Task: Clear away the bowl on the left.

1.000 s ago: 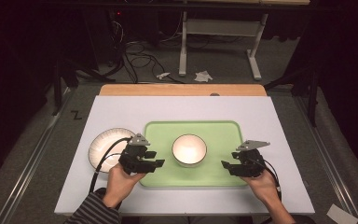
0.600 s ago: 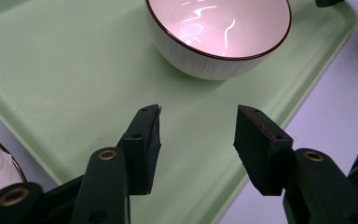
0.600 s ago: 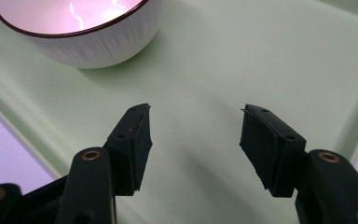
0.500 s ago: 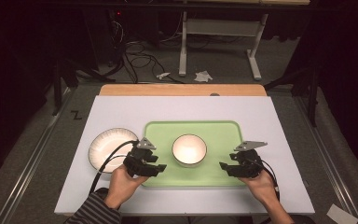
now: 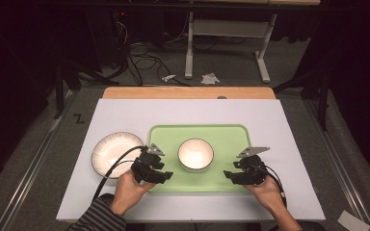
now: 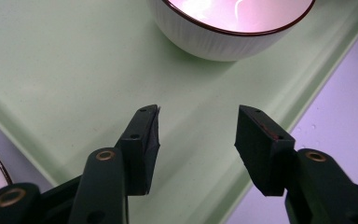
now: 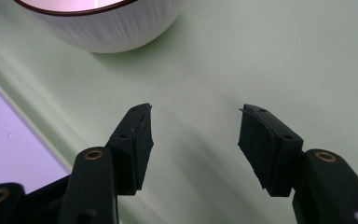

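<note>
both grippers hovered over the near part of the green tray (image 5: 231, 137), one each side of the white bowl (image 5: 195, 154) that sat upright about mid-tray. left gripper (image 5: 161, 176) was over the tray's near-left corner, jaws spread apart with nothing between them, just bare tray under the pads (image 6: 144, 140); they had just been opening a bit wider. right gripper (image 5: 230, 175) was over the near-right part of the tray, jaws also spread and empty. in the left gripper view the bowl (image 6: 230, 25) showed ahead and apart from the jaws, ribbed white outer wall, thin dark rim; same in the right gripper view, bowl (image 7: 105, 23) ahead and up-left, not touching. a second dish, a white plate (image 5: 114, 153), sat on the white table top (image 5: 289, 125) just left of the tray, partly under the left gripper's cable. handling guess: bowl looked like glazed ceramic, so stiff, breakable, probably moderately heavy for its size and slick on the glaze; ribbing on the outside might help friction a little. best hold was likely a pinch over the rim, one pad inside and one outside, on the near side facing each gripper. the tray looked like light rigid plastic with a raised lip, grippable at its edges, and the bowl could slide on it if tilted.
</note>
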A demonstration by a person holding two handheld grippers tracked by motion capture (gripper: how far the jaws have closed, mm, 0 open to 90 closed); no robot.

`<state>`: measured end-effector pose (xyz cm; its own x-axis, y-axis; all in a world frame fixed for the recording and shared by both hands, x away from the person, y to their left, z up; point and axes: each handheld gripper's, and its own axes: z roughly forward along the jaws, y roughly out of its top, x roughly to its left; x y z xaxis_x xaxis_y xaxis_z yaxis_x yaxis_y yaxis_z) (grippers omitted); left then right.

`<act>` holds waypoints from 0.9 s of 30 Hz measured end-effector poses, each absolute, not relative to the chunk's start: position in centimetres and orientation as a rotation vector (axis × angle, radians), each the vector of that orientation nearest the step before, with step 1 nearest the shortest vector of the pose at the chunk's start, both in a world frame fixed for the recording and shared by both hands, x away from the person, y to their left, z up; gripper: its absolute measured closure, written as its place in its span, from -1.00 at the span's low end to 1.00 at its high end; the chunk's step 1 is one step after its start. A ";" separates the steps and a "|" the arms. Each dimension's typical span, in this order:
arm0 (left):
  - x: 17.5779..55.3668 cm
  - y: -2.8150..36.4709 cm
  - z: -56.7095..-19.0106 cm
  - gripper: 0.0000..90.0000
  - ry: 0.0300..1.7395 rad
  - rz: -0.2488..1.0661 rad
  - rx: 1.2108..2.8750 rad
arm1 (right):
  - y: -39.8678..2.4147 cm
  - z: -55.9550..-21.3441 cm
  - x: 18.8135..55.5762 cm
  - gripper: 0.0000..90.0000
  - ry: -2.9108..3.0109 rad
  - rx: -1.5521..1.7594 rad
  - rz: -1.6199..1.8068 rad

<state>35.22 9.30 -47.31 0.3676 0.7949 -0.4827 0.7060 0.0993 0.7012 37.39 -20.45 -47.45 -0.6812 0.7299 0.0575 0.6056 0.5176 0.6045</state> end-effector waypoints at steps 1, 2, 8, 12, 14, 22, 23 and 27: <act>35.2 9.3 -47.3 0.10 1.365 0.112 1.631 | -20.4 -47.5 37.4 0.02 2.558 1.132 0.891; 35.3 9.3 -47.4 0.10 1.364 0.109 1.638 | -20.4 -47.5 37.4 0.02 2.559 1.134 0.891; 35.4 9.1 -47.8 0.09 1.380 0.106 1.655 | -20.2 -47.8 37.5 0.02 2.585 1.123 0.867; 35.5 9.1 -47.8 0.08 1.388 0.103 1.646 | -20.0 -48.0 37.5 0.02 2.597 1.110 0.852; 35.5 9.1 -47.8 0.07 1.392 0.101 1.651 | -20.0 -48.0 37.5 0.02 2.604 1.115 0.845; 35.7 9.1 -48.0 0.06 1.400 0.096 1.660 | -19.8 -48.3 37.5 0.02 2.621 1.097 0.822; 35.7 9.0 -48.0 0.06 1.403 0.098 1.657 | -19.8 -48.3 37.5 0.02 2.622 1.098 0.821; 35.8 9.1 -48.1 0.05 1.402 0.127 1.676 | -19.8 -48.4 37.6 0.01 2.623 1.108 0.820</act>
